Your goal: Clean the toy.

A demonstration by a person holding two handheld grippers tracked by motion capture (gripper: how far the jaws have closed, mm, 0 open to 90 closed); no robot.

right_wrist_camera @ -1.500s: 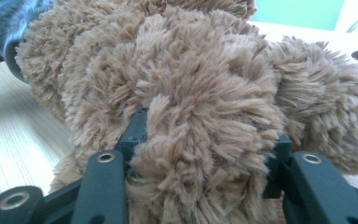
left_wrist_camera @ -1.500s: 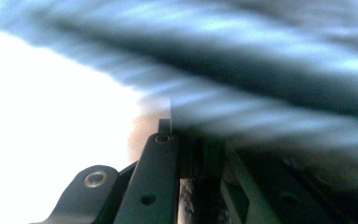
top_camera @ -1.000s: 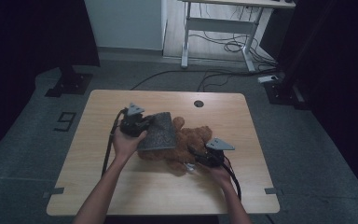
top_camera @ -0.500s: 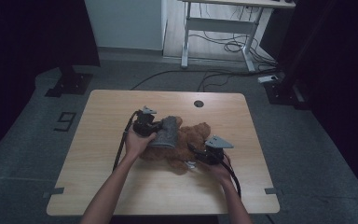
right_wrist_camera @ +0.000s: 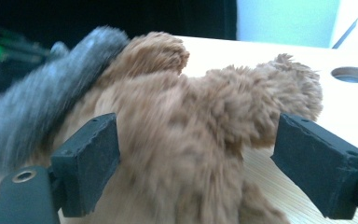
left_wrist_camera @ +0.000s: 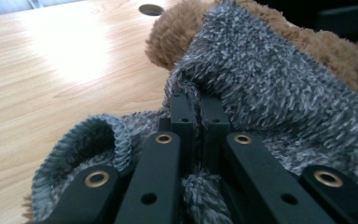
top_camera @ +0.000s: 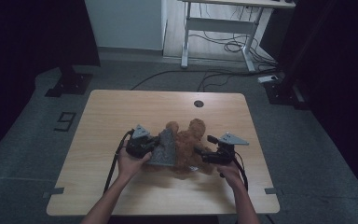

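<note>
Grey knitted garment lies draped against the left flank of a brown plush bear, a little below the middle of the wooden table. In the left gripper view its fuzzy cloth rises over the bear's fur and a ribbed cuff curls open at about eight o'clock from the jaws. The left gripper sits at nine o'clock from the garment, its jaws pressed together with a fold of the grey knit pinched between them. At three o'clock from the bear is the right gripper; its jaws have just been opening and now stand wide, the brown fur between them, the pads not pressing on it. A round cable hole sits at twelve o'clock from the bear, near the table's far edge.
</note>
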